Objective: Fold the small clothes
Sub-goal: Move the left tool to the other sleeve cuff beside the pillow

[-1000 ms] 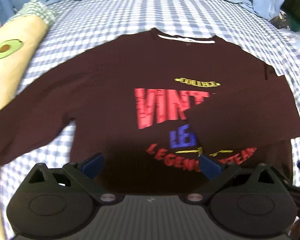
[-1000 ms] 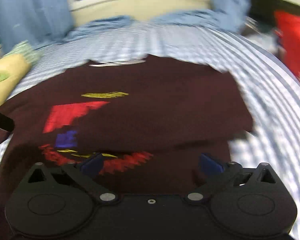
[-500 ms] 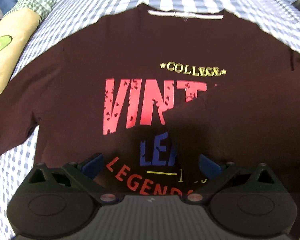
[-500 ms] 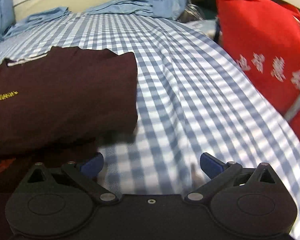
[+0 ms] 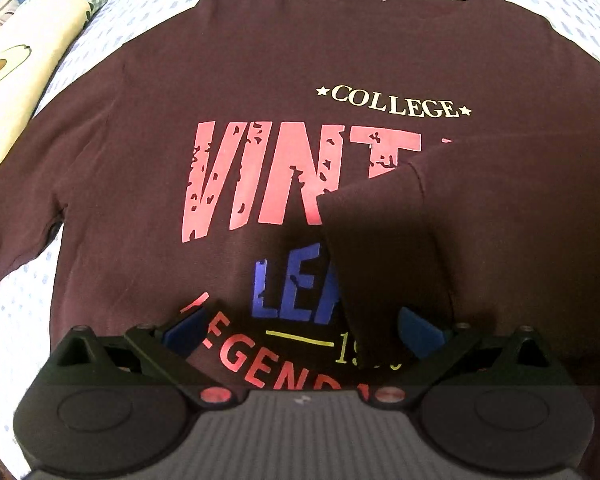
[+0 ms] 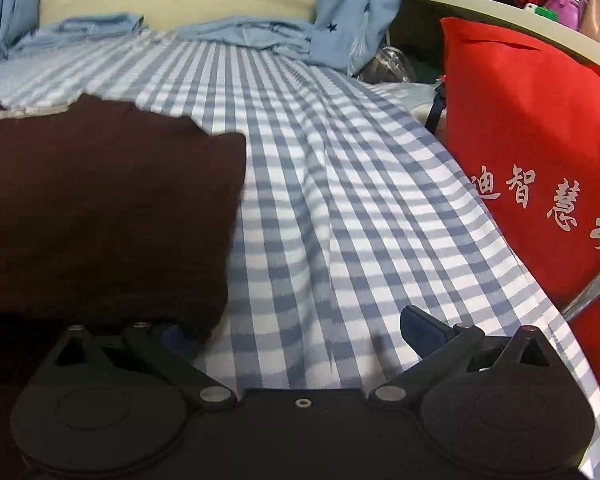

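A dark maroon long-sleeved shirt [image 5: 180, 92] with "COLLEGE VINTAGE" print lies face up on the checked bed sheet [image 5: 16, 320]. Its right sleeve [image 5: 384, 240] is folded in across the chest and covers part of the print. Its left sleeve [image 5: 16, 208] stretches out to the left. My left gripper [image 5: 300, 330] is open and empty, low over the shirt's lower print. My right gripper [image 6: 296, 328] is open and empty over the sheet, beside the shirt's folded right edge [image 6: 220, 248]; its left finger lies against that edge.
An avocado-print pillow [image 5: 16, 60] lies left of the shirt. A red bag with white characters [image 6: 532, 160] stands at the bed's right side. Blue cloth [image 6: 240, 32] lies bunched by the headboard.
My left gripper has moved forward and lower over the shirt's print. My right gripper has swung right, from over the shirt to the sheet beside its folded edge.
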Demonstrator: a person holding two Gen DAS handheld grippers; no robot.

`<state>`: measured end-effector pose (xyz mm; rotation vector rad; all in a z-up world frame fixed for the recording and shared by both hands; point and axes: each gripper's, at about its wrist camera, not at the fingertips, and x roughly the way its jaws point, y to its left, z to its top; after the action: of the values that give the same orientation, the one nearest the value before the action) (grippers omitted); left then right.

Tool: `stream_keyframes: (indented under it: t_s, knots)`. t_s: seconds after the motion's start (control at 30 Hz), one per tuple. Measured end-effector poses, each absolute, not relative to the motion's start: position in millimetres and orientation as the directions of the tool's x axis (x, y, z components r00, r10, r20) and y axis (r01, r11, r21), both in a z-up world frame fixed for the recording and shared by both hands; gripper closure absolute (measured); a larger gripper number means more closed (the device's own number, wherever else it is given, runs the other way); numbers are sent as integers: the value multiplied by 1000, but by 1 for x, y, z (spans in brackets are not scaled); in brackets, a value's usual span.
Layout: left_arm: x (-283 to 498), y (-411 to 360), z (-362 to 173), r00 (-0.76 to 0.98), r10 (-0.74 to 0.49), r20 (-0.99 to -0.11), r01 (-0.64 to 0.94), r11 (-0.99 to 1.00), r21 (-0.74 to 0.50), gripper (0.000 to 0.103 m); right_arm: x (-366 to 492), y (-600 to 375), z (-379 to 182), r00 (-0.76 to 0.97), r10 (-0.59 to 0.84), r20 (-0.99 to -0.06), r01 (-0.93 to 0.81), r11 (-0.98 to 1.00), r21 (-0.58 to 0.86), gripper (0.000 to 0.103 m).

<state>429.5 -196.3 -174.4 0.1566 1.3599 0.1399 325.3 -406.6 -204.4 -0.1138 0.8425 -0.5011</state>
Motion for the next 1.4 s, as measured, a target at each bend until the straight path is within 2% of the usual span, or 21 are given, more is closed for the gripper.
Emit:
stream_keyframes:
  t_s: [0.3,0.47,0.63,0.77,0.87,1.07,1.2,1.4]
  knots:
    - [424,-175,-156,218,181,-959,-39,984,176,1,302,-398,-200,494,-446,-747,391,881,-267,1]
    - [405,-130,-134,254,200,-946,-113,978,176,1,277,-362,-188,485,-439,-756,383,884,-267,1]
    - [380,-45,-113,287,282,-915,-283,938,200,1,262,-310,-169,542,-390,-745,334,913,-235,1]
    - [356,42,-98,307,436,-846,-470,842,264,1,263,-261,-154,589,-337,-735,267,939,-217,0]
    - [335,112,-84,330,528,-783,-596,759,261,1,265,-225,-144,619,-297,-727,219,954,-204,1]
    - [312,234,-69,269,626,-732,-724,633,275,1,267,-157,-131,661,-223,-717,136,975,-178,0]
    - [312,284,-68,306,612,-729,-723,648,241,1,263,-119,-130,660,-199,-724,106,979,-173,0]
    - [326,316,-82,407,535,-740,-668,727,159,3,258,-80,-129,657,-186,-731,58,979,-197,0]
